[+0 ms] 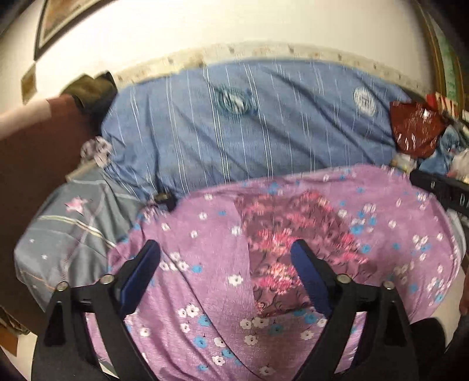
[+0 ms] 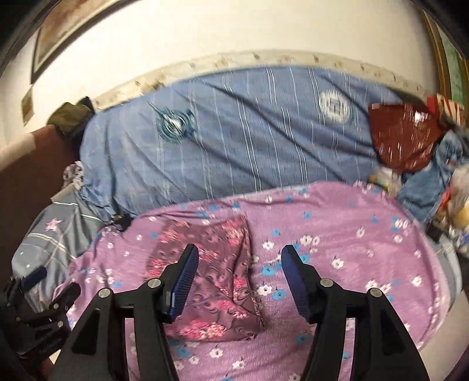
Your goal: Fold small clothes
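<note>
Folded floral garment [image 2: 211,278] lies beneath both released tools [image 1: 225,278] [image 2: 239,281], angled downward.

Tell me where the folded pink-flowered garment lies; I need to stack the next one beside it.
The folded pink-flowered garment lies on the purple floral sheet, left of centre in the right wrist view, in front of the blue striped bedding.

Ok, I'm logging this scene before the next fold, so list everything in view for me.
folded garment: 1, maroon with pink flowers, on the purple sheet
purple sheet: 1, lilac with white and blue flowers, front
blue bedcover: 1, blue with white stripes, behind
grey cloth: 1, grey with a pink star, left
red bag: 1, dark red, far right
picture frame: 1, dark, on the wall
left hand-held gripper: black with blue pads, open, empty
right hand-held gripper: same, open, empty
</note>
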A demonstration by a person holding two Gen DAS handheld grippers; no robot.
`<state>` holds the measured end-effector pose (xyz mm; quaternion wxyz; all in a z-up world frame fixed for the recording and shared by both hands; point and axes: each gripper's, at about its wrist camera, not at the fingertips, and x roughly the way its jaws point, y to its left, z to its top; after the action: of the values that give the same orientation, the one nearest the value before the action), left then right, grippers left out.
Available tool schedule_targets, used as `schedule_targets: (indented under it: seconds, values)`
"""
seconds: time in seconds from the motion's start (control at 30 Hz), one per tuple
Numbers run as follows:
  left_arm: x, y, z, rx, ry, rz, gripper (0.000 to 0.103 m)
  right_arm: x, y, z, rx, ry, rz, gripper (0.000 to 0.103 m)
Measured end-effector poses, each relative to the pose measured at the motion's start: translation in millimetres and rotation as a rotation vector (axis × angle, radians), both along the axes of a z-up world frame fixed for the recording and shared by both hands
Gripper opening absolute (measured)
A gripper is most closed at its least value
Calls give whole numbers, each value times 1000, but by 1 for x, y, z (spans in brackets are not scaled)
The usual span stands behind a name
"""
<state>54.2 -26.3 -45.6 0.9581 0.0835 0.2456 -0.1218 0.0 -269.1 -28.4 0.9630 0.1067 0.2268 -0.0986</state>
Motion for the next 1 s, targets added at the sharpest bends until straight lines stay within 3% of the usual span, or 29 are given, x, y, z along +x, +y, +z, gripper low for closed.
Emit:
schedule_targets:
  seconds: [0.07, 0.27, 0.47, 0.73, 1.0]
  values:
    - [-19, 8, 20, -38, -54, 6, 103, -17, 10, 14, -32, -26, 3, 65]
    - [-57, 14, 55, -70, -148, 13, 103, -67, 31, 51, -112, -112, 20, 71]
    - [-77, 11, 71, -69, -173, 22, 103, -98, 43, 70, -147, -161, 32, 72]
    - [-88, 7, 80, -23, -189, 103, 103, -122, 43, 83, -145, -205, 17, 73]
    - [-92, 12, 85, -52, -189, 131, 103, -134, 44, 88, -140, -235, 13, 74]
